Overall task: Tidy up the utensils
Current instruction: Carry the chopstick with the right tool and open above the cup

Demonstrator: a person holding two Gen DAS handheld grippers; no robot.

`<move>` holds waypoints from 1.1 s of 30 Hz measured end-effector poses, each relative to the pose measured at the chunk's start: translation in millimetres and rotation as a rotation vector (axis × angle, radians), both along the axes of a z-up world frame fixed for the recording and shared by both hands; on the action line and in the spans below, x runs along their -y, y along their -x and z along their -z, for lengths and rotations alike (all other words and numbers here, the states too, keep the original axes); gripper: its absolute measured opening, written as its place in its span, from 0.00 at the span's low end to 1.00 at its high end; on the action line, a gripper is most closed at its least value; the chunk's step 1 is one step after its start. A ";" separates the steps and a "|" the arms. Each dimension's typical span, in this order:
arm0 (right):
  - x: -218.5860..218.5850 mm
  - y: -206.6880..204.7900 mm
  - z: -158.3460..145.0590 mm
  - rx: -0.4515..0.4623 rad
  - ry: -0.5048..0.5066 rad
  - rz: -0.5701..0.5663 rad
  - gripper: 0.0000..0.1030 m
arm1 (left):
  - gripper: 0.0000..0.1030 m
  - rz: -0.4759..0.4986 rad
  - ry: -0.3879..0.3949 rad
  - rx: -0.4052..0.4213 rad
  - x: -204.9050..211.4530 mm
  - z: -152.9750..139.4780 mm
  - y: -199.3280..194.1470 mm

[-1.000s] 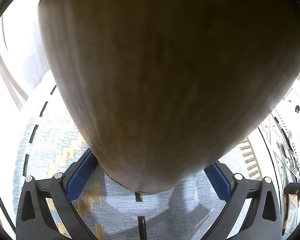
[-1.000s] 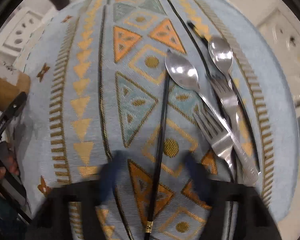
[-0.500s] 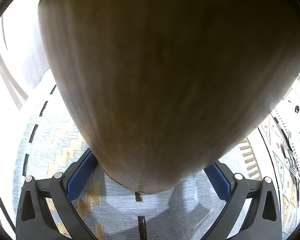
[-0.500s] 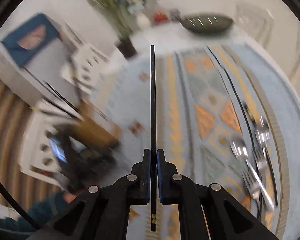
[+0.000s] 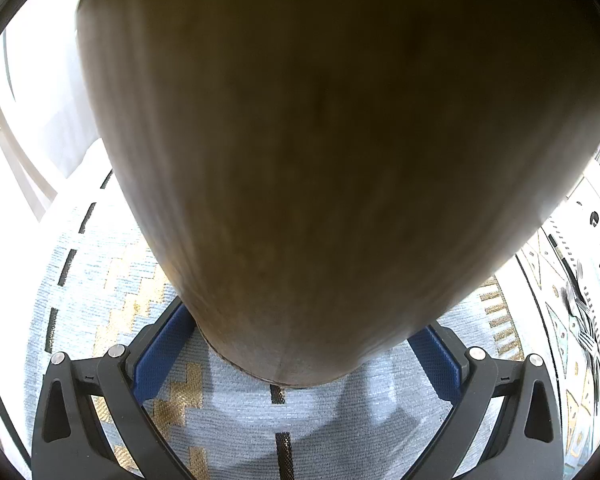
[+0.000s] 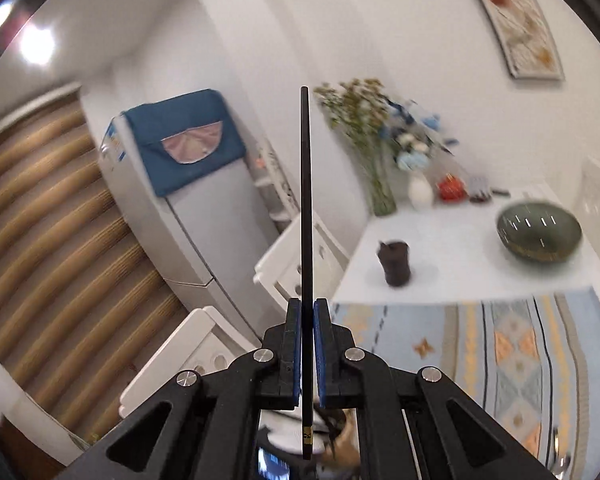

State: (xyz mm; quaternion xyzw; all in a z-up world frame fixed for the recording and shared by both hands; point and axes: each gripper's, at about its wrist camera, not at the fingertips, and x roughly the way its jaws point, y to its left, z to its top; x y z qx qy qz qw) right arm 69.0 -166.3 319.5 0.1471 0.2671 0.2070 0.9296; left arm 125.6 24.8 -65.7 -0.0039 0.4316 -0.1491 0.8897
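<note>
My left gripper [image 5: 298, 346] is shut on a tall brown wooden utensil holder [image 5: 324, 140] that stands on the patterned blue placemat [image 5: 112, 300] and fills most of the left wrist view. My right gripper [image 6: 308, 310] is shut on a black chopstick [image 6: 307, 200] and holds it upright, high above the table, its tip pointing up. Several forks and spoons [image 5: 580, 316] lie on another patterned mat at the far right of the left wrist view.
The white table [image 6: 452, 264] carries a dark green bowl [image 6: 538, 232], a small dark cup [image 6: 396, 262], a vase of flowers [image 6: 376, 152] and a patterned mat [image 6: 520, 344]. A fridge with a blue cover [image 6: 188, 184] and white chairs [image 6: 300, 264] stand beyond it.
My right gripper closed on the black chopstick on the mat, lifted it and swung it upright so the view now faces the room. My left gripper and the holder stayed still.
</note>
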 end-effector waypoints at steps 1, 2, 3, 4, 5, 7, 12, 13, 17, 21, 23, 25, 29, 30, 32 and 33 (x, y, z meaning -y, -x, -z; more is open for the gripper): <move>-8.9 -3.8 0.1 0.009 0.006 -0.011 0.05 | 0.99 0.000 0.000 0.000 -0.1 -0.1 -0.1; -13.4 -6.5 -0.5 0.015 0.009 -0.020 0.05 | 0.99 0.000 0.000 0.000 0.7 0.2 0.0; -22.4 -12.6 2.8 0.021 0.006 -0.034 0.05 | 0.99 0.000 0.000 0.000 0.8 0.2 0.0; -26.4 -19.3 10.4 0.020 -0.003 -0.050 0.05 | 0.99 0.000 0.001 0.000 0.0 0.0 0.0; -29.1 -25.2 19.4 0.012 -0.011 -0.065 0.05 | 0.99 0.000 0.000 0.000 0.8 0.2 0.0; -38.0 -33.9 34.9 -0.004 -0.025 -0.080 0.05 | 0.99 0.000 0.000 0.000 0.6 0.1 0.0; -42.0 -51.1 58.3 -0.026 -0.034 -0.069 0.05 | 0.99 0.000 0.001 0.000 0.9 0.6 0.2; -42.1 -51.9 59.4 -0.022 -0.027 -0.069 0.05 | 0.99 0.000 0.001 0.000 0.7 0.5 0.2; -46.4 -47.7 60.3 0.017 0.031 -0.079 0.08 | 0.99 0.000 0.002 -0.001 0.2 0.3 0.3; -50.5 -37.3 60.6 0.043 0.098 -0.093 0.32 | 0.99 0.001 0.006 -0.003 -0.4 0.5 -0.2; -49.0 -29.3 60.6 0.050 0.095 -0.107 0.51 | 0.99 0.001 0.006 -0.003 -0.6 -0.1 -0.8; -41.8 -20.1 58.1 0.054 0.060 -0.111 0.63 | 0.99 0.001 0.006 -0.003 -0.5 -0.7 -1.3; -15.5 0.5 51.2 0.032 0.032 -0.033 0.89 | 0.99 0.001 0.006 -0.003 -0.5 -0.9 -1.4; -2.9 7.7 48.6 0.025 0.027 0.001 0.91 | 0.99 0.001 0.006 -0.003 -0.7 -0.7 -1.1; 28.9 23.8 42.1 0.010 0.042 0.091 0.96 | 0.99 0.001 0.006 -0.002 -0.8 -0.7 -1.1; 46.4 32.1 39.6 0.006 0.060 0.140 1.00 | 0.99 0.001 0.005 -0.002 -0.6 -0.8 -1.3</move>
